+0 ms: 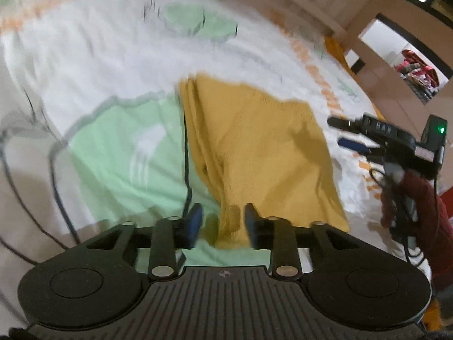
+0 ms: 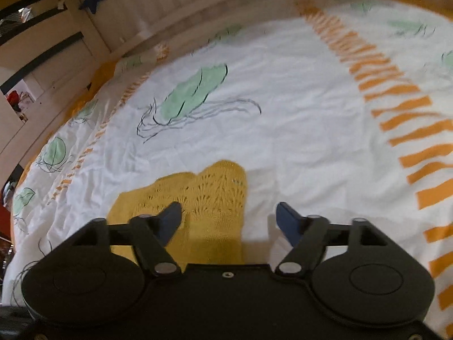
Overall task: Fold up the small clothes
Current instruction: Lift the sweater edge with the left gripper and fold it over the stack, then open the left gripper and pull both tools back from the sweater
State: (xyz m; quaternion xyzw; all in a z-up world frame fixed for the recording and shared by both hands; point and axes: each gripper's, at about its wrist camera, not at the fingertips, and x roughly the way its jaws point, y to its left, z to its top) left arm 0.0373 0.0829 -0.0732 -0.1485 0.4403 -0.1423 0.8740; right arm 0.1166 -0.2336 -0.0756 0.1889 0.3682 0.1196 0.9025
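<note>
both jaws parted over the yellow knit (image 2: 215,198).

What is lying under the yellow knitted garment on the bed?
The yellow knitted garment lies on a white bedsheet printed with green shapes and orange stripes; its left edge overlaps one green patch. Whatever is beneath its middle is covered.

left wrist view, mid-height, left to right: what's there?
Green print patch on the bedsheet → yellow knit garment → bare white bedsheet → right gripper, jaws open and empty.
</note>
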